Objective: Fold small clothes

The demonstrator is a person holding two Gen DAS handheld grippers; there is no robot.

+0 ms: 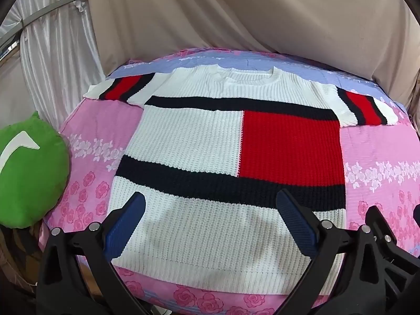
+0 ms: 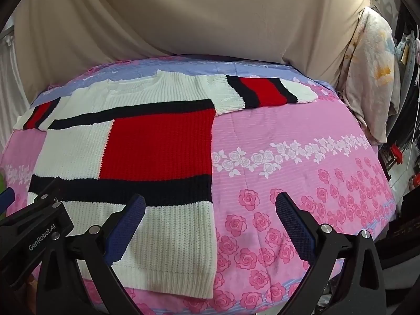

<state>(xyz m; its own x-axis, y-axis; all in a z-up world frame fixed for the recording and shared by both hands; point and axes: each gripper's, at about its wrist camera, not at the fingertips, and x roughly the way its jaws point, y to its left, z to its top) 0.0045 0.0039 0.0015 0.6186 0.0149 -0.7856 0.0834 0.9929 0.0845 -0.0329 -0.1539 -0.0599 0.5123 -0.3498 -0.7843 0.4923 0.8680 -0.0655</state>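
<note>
Both hand-held grippers gape empty above sweater.

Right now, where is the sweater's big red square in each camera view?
Left wrist: red square sits right of centre, above the open left gripper.
Right wrist: red square sits left of centre, above the open right gripper.
Shared landmark: the sweater's red-striped sleeve.

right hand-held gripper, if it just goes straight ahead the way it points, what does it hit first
Probably the pink rose-print bedspread, just right of the sweater. The right hand-held gripper is open and holds nothing; depth is unclear.
</note>
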